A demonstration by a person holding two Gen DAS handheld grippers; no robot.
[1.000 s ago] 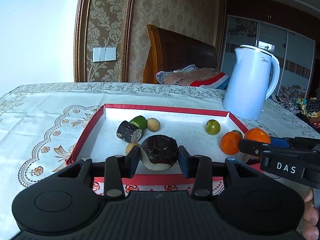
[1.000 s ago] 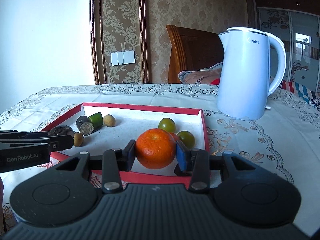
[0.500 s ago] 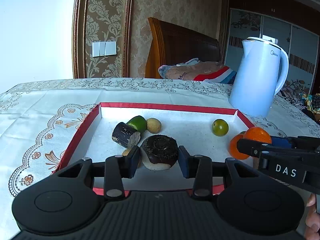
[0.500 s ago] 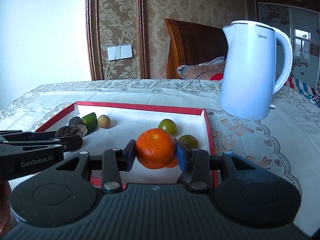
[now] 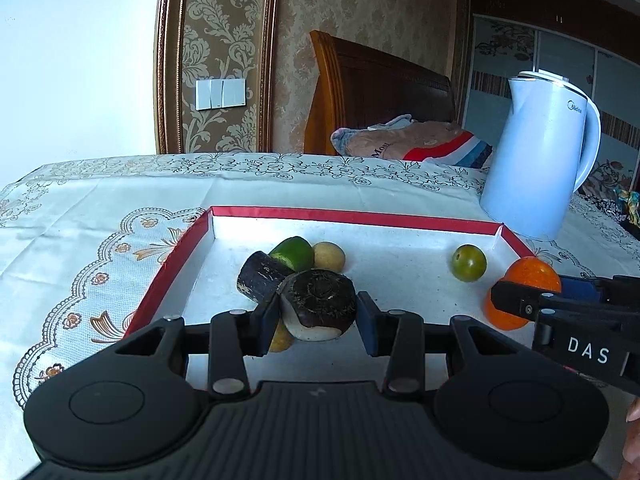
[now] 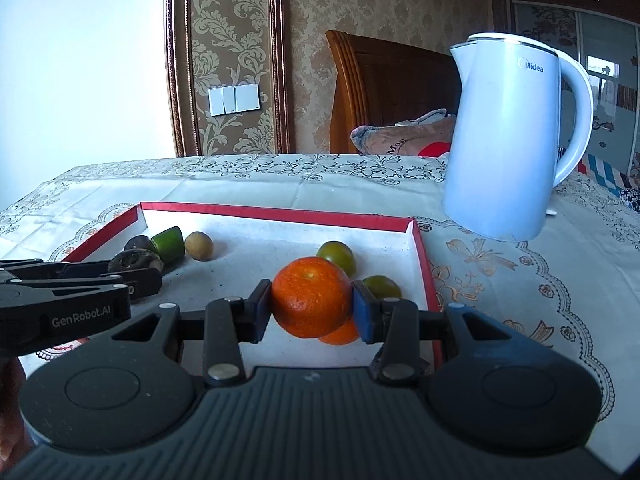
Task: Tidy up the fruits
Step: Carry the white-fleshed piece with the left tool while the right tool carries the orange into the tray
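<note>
My left gripper (image 5: 318,316) is shut on a dark, round water chestnut (image 5: 318,305) with a pale underside, held over the left part of the red-rimmed white tray (image 5: 352,216). Behind it lie a dark sugarcane piece (image 5: 260,278), a green piece (image 5: 294,252) and a small tan fruit (image 5: 329,256). My right gripper (image 6: 312,304) is shut on an orange (image 6: 310,296) above the tray's right side (image 6: 422,256). A second orange (image 6: 340,332) lies under it, with two green fruits (image 6: 338,256) behind. Each gripper shows in the other's view, the left gripper (image 6: 132,280) at the left edge and the right gripper (image 5: 520,296) at the right edge.
A white electric kettle (image 6: 508,140) stands on the patterned tablecloth (image 6: 520,264) just behind and right of the tray. A wooden chair (image 5: 372,92) with folded cloth on it sits beyond the table's far edge. A hand (image 5: 632,432) shows at the right border.
Both grippers have moved forward together over the tray, each keeping its fruit; the tray and kettle look closer now.
</note>
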